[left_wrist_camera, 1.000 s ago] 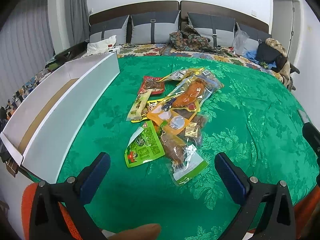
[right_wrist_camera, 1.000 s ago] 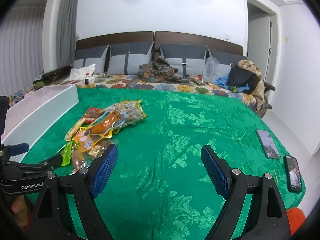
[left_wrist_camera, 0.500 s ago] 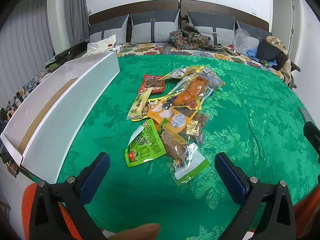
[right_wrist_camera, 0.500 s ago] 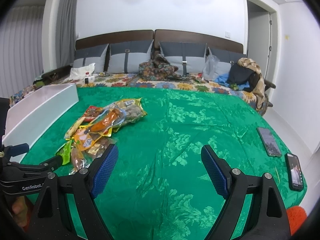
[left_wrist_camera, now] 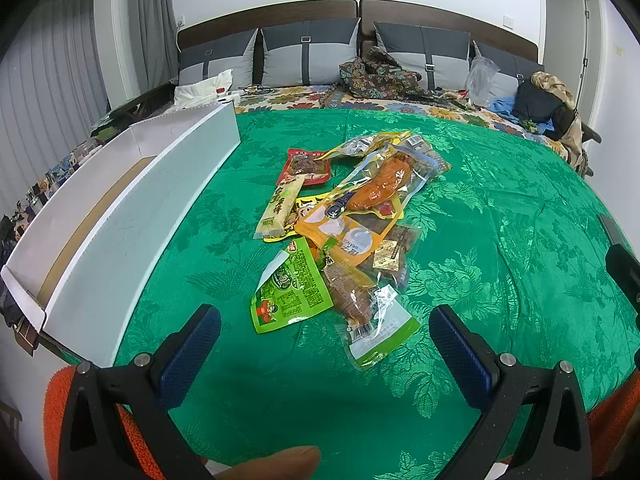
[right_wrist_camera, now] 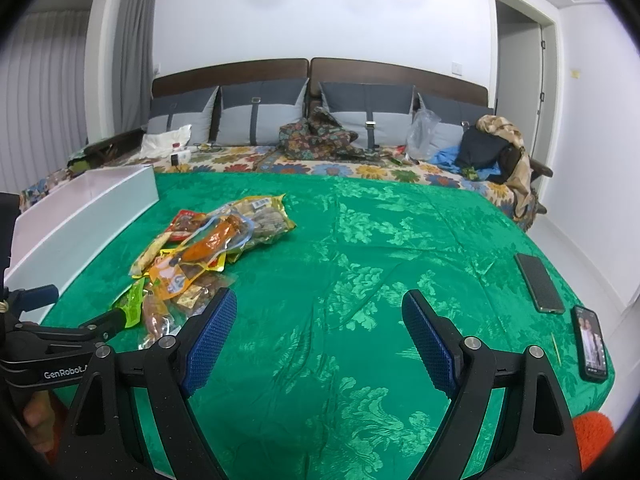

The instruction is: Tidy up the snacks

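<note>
A pile of snack packets [left_wrist_camera: 352,216] lies on the green bedspread [left_wrist_camera: 500,240]; it also shows in the right wrist view [right_wrist_camera: 208,252]. Nearest me are a green packet [left_wrist_camera: 292,288] and a clear packet with a green end [left_wrist_camera: 376,324]. A long white box [left_wrist_camera: 120,216] stands open at the left, also in the right wrist view [right_wrist_camera: 80,220]. My left gripper [left_wrist_camera: 324,340] is open and empty, just short of the pile. My right gripper [right_wrist_camera: 318,328] is open and empty over bare bedspread, right of the pile. The left gripper's body [right_wrist_camera: 48,332] shows at its left.
Two phones [right_wrist_camera: 538,282] [right_wrist_camera: 590,344] lie near the bed's right edge. Grey pillows [left_wrist_camera: 308,56], a floral blanket [left_wrist_camera: 380,76] and clothes [left_wrist_camera: 544,100] sit at the headboard. The bed's front edge is close below both grippers.
Both grippers have edged slightly forward toward the pile. Both stay open; nothing on the bed has moved.
</note>
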`<action>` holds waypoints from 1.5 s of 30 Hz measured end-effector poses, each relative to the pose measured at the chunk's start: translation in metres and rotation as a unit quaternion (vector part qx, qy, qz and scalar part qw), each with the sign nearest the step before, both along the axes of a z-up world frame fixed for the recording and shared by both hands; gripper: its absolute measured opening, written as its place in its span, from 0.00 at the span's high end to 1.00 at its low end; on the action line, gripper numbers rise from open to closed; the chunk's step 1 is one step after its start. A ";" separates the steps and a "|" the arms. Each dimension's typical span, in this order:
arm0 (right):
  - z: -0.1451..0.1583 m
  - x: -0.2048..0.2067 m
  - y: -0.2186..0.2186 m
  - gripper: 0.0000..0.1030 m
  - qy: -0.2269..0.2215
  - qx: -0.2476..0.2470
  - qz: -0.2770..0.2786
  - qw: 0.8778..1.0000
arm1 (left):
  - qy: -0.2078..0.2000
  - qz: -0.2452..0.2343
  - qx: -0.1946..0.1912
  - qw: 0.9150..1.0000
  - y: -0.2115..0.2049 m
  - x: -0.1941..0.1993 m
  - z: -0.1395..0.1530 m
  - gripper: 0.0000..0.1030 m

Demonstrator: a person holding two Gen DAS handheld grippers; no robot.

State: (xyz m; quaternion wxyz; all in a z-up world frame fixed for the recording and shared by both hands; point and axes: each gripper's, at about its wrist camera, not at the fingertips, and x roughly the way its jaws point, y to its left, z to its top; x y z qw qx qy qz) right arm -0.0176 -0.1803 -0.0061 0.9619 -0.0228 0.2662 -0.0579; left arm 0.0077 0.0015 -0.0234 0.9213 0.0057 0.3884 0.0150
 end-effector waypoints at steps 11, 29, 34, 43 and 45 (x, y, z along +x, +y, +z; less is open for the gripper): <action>0.000 0.000 0.000 0.15 0.000 0.000 0.000 1.000 | 0.000 0.000 0.000 1.000 0.000 0.000 0.000 0.00; -0.001 0.001 0.000 0.15 0.001 0.000 0.000 1.000 | 0.000 0.000 0.000 1.000 0.000 0.000 0.000 0.00; -0.003 0.001 0.001 0.15 0.002 0.000 0.000 1.000 | 0.000 0.000 -0.001 1.000 0.001 0.000 0.000 0.00; -0.009 0.000 0.008 0.15 0.009 -0.001 0.005 1.000 | 0.022 0.005 -0.019 1.000 0.010 0.005 -0.015 0.00; -0.009 0.001 0.004 0.15 0.012 0.003 0.005 1.000 | 0.033 0.007 -0.020 0.999 0.012 0.007 -0.022 0.00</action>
